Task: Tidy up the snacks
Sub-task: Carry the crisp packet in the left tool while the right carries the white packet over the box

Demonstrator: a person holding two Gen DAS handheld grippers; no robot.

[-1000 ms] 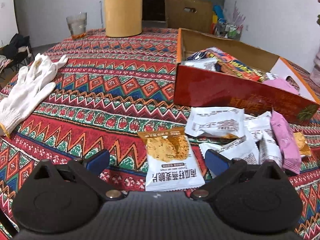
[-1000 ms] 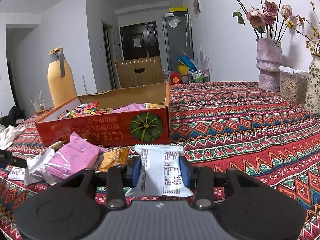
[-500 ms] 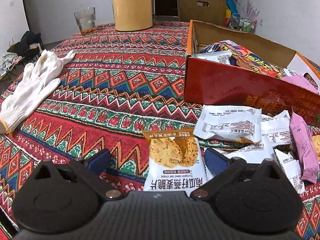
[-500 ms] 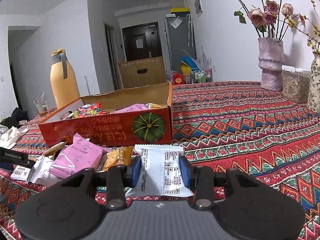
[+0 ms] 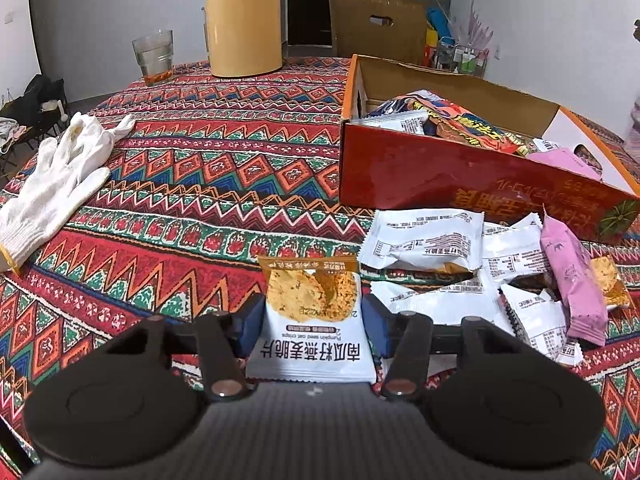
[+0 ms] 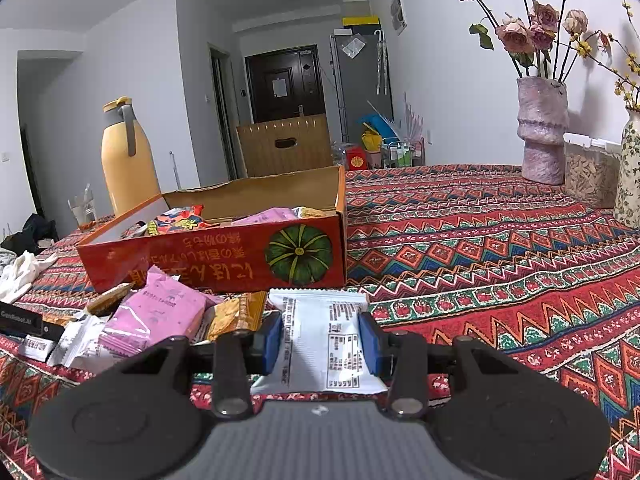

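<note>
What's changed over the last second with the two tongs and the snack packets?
The left tongs, wide open a second ago, are closing around the oat crisp packet, pads now at its edges. The right tongs stay clamped on the white packet, unmoved. The red box and the loose packets are as before.

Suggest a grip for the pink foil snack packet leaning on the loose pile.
Probably pinch the pink foil snack packet across its narrow width, mid-body, coming from above. It lies long and slim, tilted atop the white wrappers, both long edges exposed; its crimped ends look too floppy.
</note>
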